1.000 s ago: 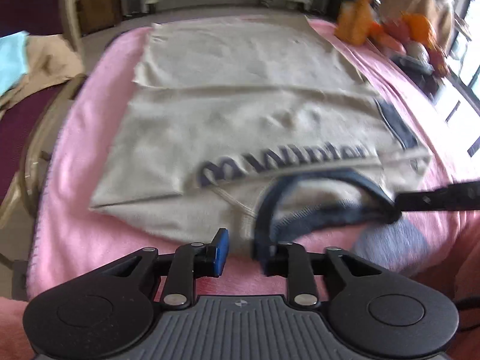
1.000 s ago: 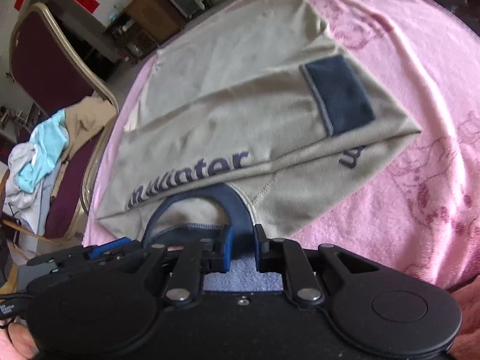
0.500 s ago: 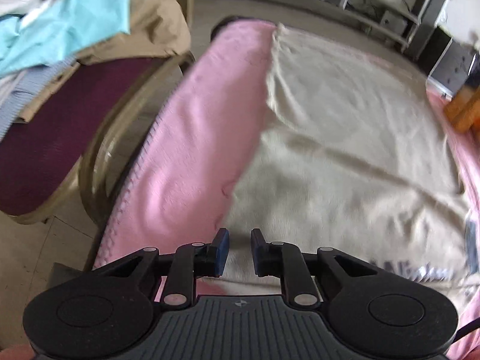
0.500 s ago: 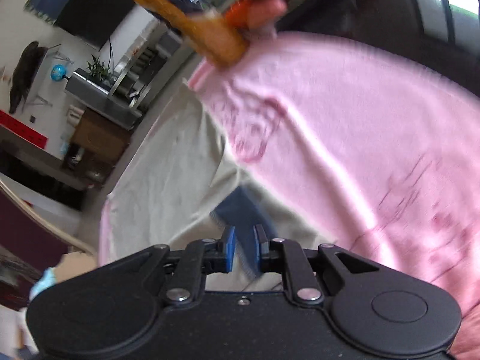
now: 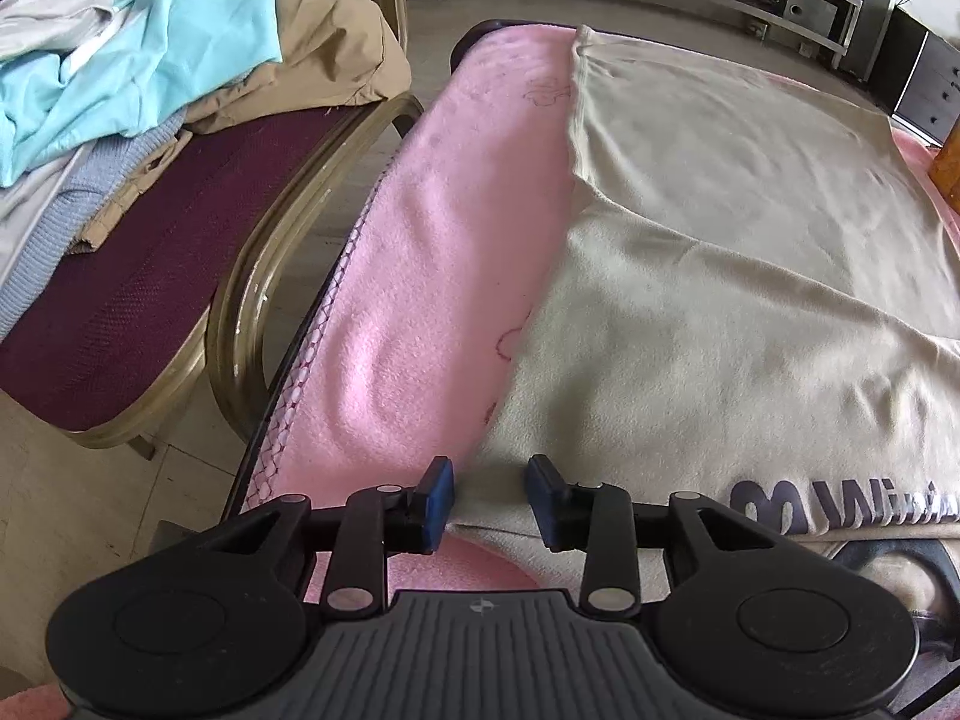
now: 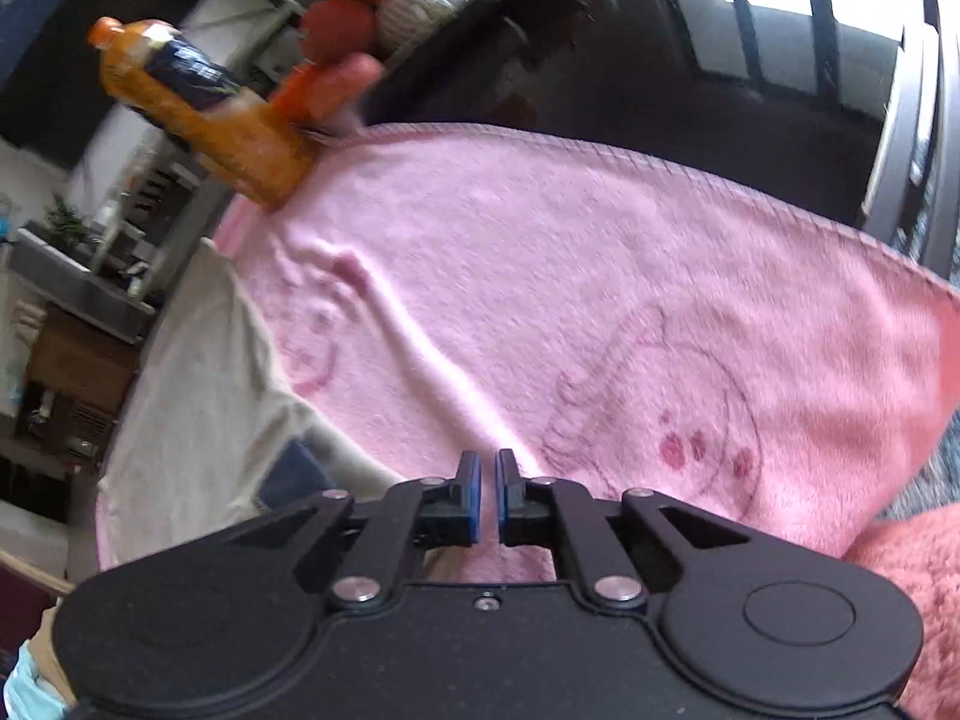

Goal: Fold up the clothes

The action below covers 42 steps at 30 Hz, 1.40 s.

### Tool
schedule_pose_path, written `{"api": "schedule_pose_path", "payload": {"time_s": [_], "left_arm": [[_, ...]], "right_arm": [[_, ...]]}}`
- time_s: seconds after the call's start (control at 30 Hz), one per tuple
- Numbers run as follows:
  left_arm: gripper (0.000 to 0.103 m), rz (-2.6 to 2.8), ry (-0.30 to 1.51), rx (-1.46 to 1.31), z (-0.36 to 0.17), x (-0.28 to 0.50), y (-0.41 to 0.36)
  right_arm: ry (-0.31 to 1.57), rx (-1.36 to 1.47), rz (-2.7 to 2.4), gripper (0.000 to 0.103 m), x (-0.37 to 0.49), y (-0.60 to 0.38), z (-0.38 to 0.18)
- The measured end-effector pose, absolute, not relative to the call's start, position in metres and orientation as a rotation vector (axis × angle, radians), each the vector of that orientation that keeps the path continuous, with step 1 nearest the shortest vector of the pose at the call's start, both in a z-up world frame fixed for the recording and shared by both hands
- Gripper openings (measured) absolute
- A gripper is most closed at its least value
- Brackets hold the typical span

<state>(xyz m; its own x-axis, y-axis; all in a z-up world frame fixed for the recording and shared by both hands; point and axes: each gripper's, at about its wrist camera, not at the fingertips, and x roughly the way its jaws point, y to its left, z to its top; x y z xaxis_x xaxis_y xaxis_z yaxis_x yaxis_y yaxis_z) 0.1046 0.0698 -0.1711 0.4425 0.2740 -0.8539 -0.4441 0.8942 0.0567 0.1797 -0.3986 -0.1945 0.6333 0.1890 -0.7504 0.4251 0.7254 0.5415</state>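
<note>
Left claw [image 5: 487, 495] released, spread over near left edge of beige shirt [image 5: 720, 276]. Right claw [image 6: 486, 495] nearly clenched, grasping nothing, above pink blanket [image 6: 540, 312].

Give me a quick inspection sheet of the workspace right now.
Surface: pink blanket covers it.
Job's things: beige shirt lies flat, sleeve folded in.
Clutter: orange bottle at the blanket's far edge.
Grippers: left gripper open at the shirt's near corner; right gripper nearly closed, empty, over bare blanket.
Cables: nothing seen.
Surroundings: chair beside the surface, piled with clothes.
</note>
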Motion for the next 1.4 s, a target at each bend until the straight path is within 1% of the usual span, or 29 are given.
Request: {"api": "schedule_pose_path", "payload": {"time_s": [0.03,0.07,0.23,0.33,0.43,0.5,0.57,0.6,0.63,0.73,0.8,0.87,0.9,0.93,0.97,1.03,1.1,1.13,1.17,1.2,1.27,1.33,1.4], "left_arm": [[0.026,0.450,1.010,-0.180,-0.169,0.103,0.068],[0.023,0.445,0.991,-0.173,-0.165,0.101,0.066],[0.023,0.372,0.860,-0.152,-0.135,0.099,0.057],[0.025,0.336,0.840,-0.137,-0.125,0.117,0.058],[0.025,0.311,0.843,-0.129,-0.123,0.141,0.065],[0.023,0.291,0.847,-0.132,-0.125,0.158,0.074],[0.017,0.249,0.860,-0.154,-0.130,0.174,0.083],[0.016,0.226,0.871,-0.158,-0.135,0.180,0.085],[0.011,0.208,0.881,-0.159,-0.141,0.186,0.086],[0.011,0.158,0.913,-0.184,-0.155,0.202,0.084],[0.013,0.125,0.934,-0.204,-0.165,0.212,0.082],[0.014,0.154,0.958,-0.203,-0.174,0.222,0.085],[0.015,0.185,0.968,-0.215,-0.180,0.227,0.091],[0.019,0.201,0.960,-0.244,-0.182,0.228,0.097],[0.016,0.218,0.950,-0.279,-0.182,0.227,0.104],[0.016,0.300,0.917,-0.295,-0.179,0.223,0.112],[0.016,0.447,0.877,-0.212,-0.174,0.218,0.113],[0.015,0.517,0.861,-0.171,-0.171,0.217,0.114],[0.014,0.555,0.851,-0.159,-0.169,0.215,0.116],[0.014,0.574,0.843,-0.162,-0.166,0.211,0.118],[0.016,0.558,0.841,-0.191,-0.161,0.203,0.116],[0.016,0.496,0.862,-0.223,-0.158,0.193,0.108],[0.018,0.412,0.892,-0.241,-0.157,0.184,0.096]], "right_arm": [[0.871,0.770,-0.125,0.007,0.180,-0.397,-0.190],[0.848,0.767,-0.099,0.007,0.180,-0.395,-0.185],[0.841,0.651,0.086,0.007,0.193,-0.363,-0.155],[0.852,0.549,0.186,0.009,0.209,-0.337,-0.139],[0.876,0.481,0.263,0.009,0.232,-0.318,-0.131],[0.902,0.448,0.289,0.009,0.250,-0.310,-0.133],[0.921,0.439,0.279,0.009,0.266,-0.308,-0.139],[0.926,0.469,0.271,0.009,0.274,-0.310,-0.145],[0.930,0.500,0.264,0.009,0.281,-0.313,-0.151],[0.973,0.646,0.284,0.009,0.297,-0.318,-0.173],[1.052,0.742,0.355,0.010,0.304,-0.313,-0.191],[1.136,0.746,0.425,0.010,0.312,-0.302,-0.204],[1.155,0.705,0.417,0.009,0.314,-0.299,-0.207],[1.172,0.677,0.408,0.002,0.317,-0.298,-0.210],[1.178,0.718,0.394,0.001,0.319,-0.304,-0.215],[1.156,0.823,0.317,0.001,0.320,-0.325,-0.219],[1.092,0.920,0.191,0.001,0.315,-0.351,-0.219],[1.051,0.947,0.120,0.004,0.312,-0.363,-0.217],[1.002,0.919,0.033,0.010,0.306,-0.371,-0.209],[0.955,0.887,-0.046,0.018,0.300,-0.378,-0.202],[0.911,0.838,-0.058,0.018,0.292,-0.381,-0.190],[0.912,0.865,0.035,0.018,0.284,-0.377,-0.185],[0.944,0.801,0.119,0.018,0.273,-0.359,-0.178]]}}
